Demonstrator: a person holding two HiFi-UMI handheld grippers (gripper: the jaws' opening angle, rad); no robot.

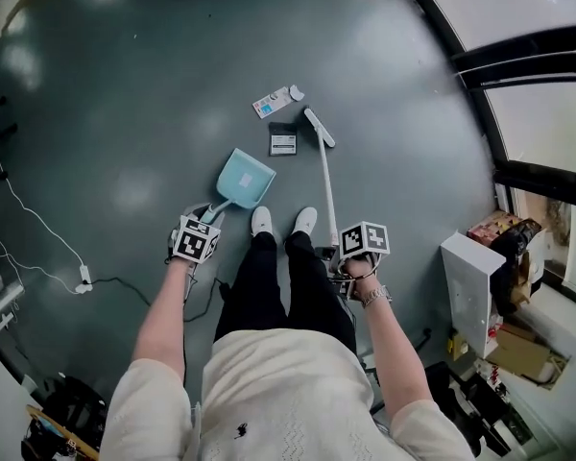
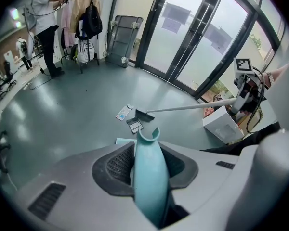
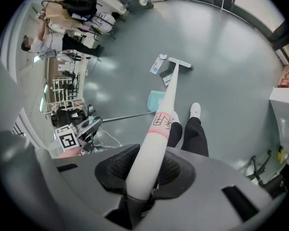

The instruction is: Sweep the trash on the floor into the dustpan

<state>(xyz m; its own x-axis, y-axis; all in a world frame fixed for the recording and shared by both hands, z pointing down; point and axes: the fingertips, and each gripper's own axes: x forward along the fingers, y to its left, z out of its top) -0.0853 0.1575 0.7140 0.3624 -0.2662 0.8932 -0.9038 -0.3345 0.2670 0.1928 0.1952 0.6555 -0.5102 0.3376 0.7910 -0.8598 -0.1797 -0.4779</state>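
Note:
A light blue dustpan point(image 1: 246, 179) rests on the grey floor ahead of my feet. My left gripper point(image 1: 200, 230) is shut on the dustpan handle point(image 2: 149, 174). My right gripper point(image 1: 350, 255) is shut on the white broom handle point(image 3: 156, 138). The broom head point(image 1: 319, 128) touches the floor to the right of the trash. The trash is a black packet point(image 1: 282, 139) just beyond the dustpan's mouth, a white and blue wrapper point(image 1: 271, 102) farther out, and a small white scrap point(image 1: 297, 92). In the left gripper view the black packet point(image 2: 134, 126) and the wrapper point(image 2: 124, 112) lie past the handle's tip.
A white box point(image 1: 475, 290) and clutter stand at the right by the glass wall point(image 1: 528, 104). Cables point(image 1: 38, 248) trail over the floor at the left. My white shoes point(image 1: 283, 222) stand behind the dustpan. A person point(image 2: 47, 23) stands far off by a clothes rack.

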